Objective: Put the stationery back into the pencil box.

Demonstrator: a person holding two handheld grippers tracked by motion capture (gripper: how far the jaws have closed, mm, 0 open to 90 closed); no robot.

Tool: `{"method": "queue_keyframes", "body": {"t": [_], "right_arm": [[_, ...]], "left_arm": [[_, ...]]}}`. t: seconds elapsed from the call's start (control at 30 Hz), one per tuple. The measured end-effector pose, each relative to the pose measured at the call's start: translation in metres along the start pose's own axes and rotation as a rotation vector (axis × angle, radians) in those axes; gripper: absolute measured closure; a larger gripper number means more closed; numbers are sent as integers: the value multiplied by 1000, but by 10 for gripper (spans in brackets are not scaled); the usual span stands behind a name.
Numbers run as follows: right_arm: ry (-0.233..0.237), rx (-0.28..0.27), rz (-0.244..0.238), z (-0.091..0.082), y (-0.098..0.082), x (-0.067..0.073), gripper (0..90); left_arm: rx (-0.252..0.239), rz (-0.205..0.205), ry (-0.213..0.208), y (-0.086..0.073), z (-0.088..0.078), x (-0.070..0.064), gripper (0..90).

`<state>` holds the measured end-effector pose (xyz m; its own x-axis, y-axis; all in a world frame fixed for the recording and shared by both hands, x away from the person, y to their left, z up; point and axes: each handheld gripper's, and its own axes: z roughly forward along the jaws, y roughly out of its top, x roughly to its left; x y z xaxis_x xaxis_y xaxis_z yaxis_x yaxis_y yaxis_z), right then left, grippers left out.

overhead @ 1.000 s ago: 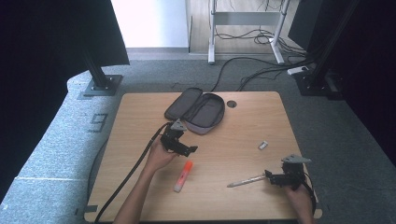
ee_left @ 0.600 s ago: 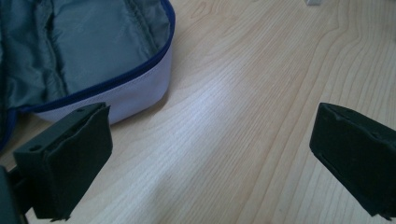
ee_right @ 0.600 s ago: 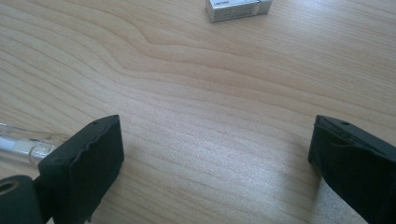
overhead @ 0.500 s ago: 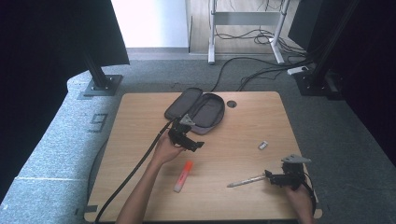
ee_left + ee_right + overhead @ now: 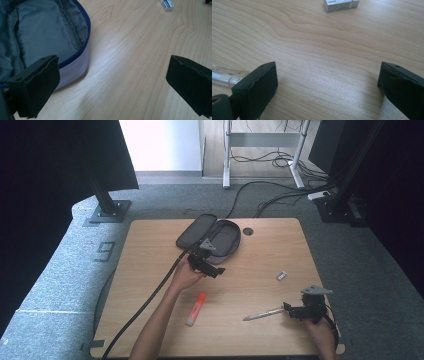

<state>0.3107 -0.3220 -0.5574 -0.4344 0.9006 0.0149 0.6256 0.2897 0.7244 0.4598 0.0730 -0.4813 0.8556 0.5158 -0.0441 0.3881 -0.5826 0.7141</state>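
Your left tool (image 5: 214,268) sits just in front of the open grey pencil case (image 5: 212,236), on the side nearest you. Its jaws are wide apart and hold nothing. In the left gripper view, the blue-edged rim of the pencil case (image 5: 75,53) is right next to one jaw, and the wooden table (image 5: 130,62) lies between the jaws. Your right tool (image 5: 289,309) is far from the pencil case, near the table's front corner on your right. Its jaws are also wide apart and hold nothing. A clear pen (image 5: 263,313) lies flat on the table, and its end is just beside one jaw of your right tool; in the right gripper view you can see the pen (image 5: 224,76) peeking out behind that jaw. A small white eraser (image 5: 282,275) lies between the pencil case and your right tool. An orange and white marker (image 5: 196,302) lies in front of the pencil case, nearer to you, close to your left arm.
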Motion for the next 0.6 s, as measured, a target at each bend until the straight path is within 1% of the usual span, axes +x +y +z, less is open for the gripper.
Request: {"method": "queue_keyframes", "body": {"t": [0.07,0.17,0.2,0.33,0.43,0.5,0.57,0.6], "right_arm": [[0,0,0,0,0,0,25],[0,0,-1,0,0,0,25],[0,0,0,0,0,0,25],[-1,0,-1,0,0,0,25],[0,0,-1,0,0,0,25],[0,-1,-3,0,0,0,25],[-1,-1,-3,0,0,0,25],[-1,-1,-3,0,0,0,25]], "left_arm": [[2,-13,-13,1,3,3,0],[36,-14,-9,5,10,5,0],[38,-15,-9,6,11,6,0],[24,-25,-18,9,17,10,0],[25,-15,-16,12,23,13,0],[14,-20,-24,14,27,14,0],[17,-23,-32,16,31,16,0],[22,-18,-30,17,34,16,0]]}}
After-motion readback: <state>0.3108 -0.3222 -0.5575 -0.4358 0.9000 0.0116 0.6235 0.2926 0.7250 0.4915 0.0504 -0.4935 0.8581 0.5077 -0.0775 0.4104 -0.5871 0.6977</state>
